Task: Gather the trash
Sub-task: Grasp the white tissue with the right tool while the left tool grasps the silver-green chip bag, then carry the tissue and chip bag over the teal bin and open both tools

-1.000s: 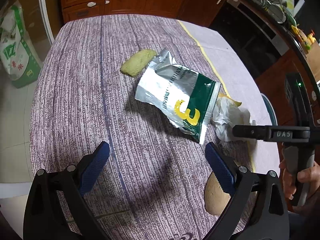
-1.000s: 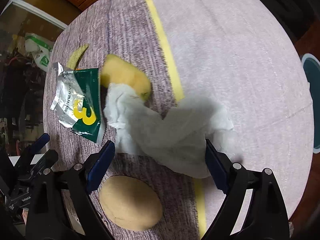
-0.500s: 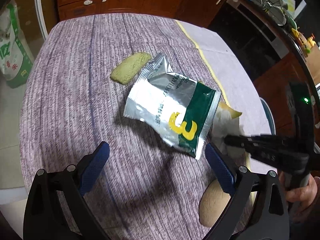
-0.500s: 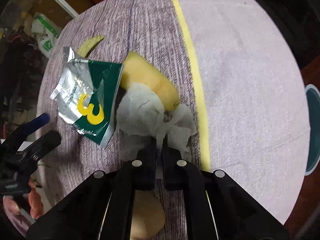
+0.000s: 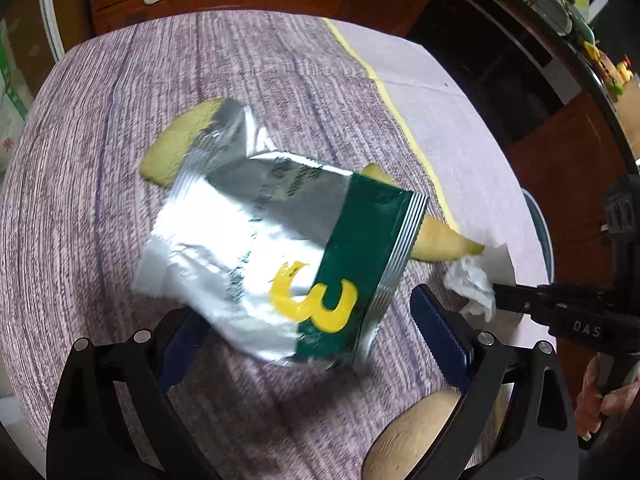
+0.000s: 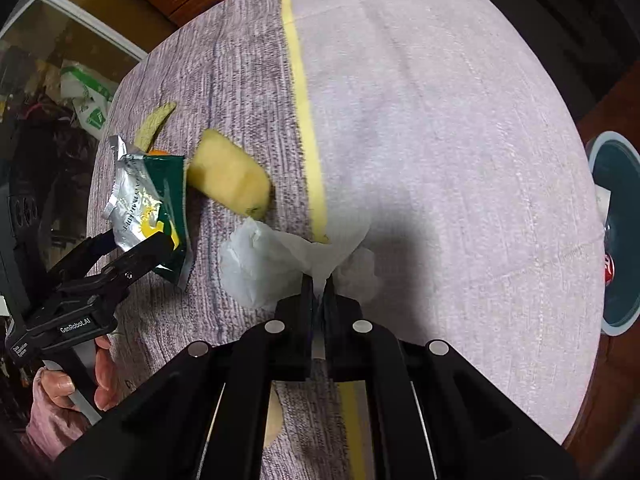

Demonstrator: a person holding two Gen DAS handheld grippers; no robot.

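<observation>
Purple-grey cloth covers the tabletop (image 6: 440,120). Near its left edge, the foil wrapper (image 5: 280,256) sits between the spread fingers of the left claw (image 5: 310,334), which should slide under its near edge before closing. The right claw (image 6: 318,284), clamped on the crumpled tissue (image 6: 260,264), should lift straight, clear of the yellow peel (image 6: 230,178).
</observation>
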